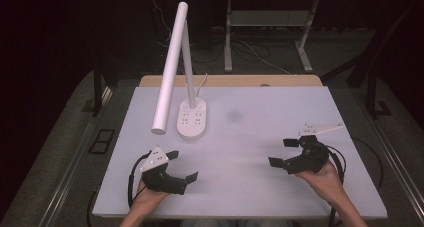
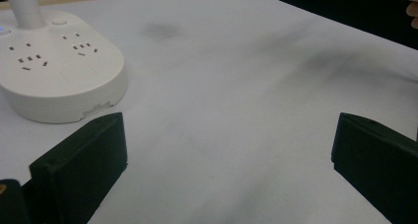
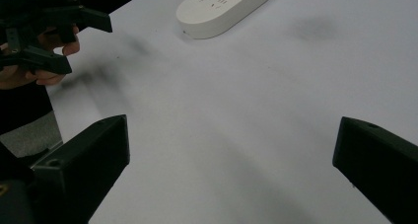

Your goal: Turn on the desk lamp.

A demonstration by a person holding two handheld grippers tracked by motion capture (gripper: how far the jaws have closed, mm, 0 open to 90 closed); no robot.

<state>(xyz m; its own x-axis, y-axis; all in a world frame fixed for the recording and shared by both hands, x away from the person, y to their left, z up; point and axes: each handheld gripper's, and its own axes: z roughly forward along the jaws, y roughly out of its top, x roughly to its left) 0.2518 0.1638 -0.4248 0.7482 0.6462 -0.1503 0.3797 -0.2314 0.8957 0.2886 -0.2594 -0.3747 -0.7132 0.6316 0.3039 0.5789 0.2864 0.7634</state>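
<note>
Dim room, white table (image 1: 280, 197) — lamp base (image 1: 192, 118) toward far-left corner, left gripper (image 1: 183, 167) and right gripper (image 1: 284, 153) near front edge, jaws spread, empty — seemingly at rest.

Left claw (image 1: 182, 165) low over near-left of desk (image 1: 250, 137), held in left hand (image 1: 147, 197), jaws spread wide, nothing between, pointing right and slightly forward. Right claw (image 1: 283, 152) over near-right, gripped by right hand (image 1: 320, 176), jaws wide apart, empty, pointing left toward the other. Forearms entering from bottom edge. In right gripper view, left claw (image 3: 74, 39) visible far left with fingers (image 3: 52, 76) wrapped around it.
</note>
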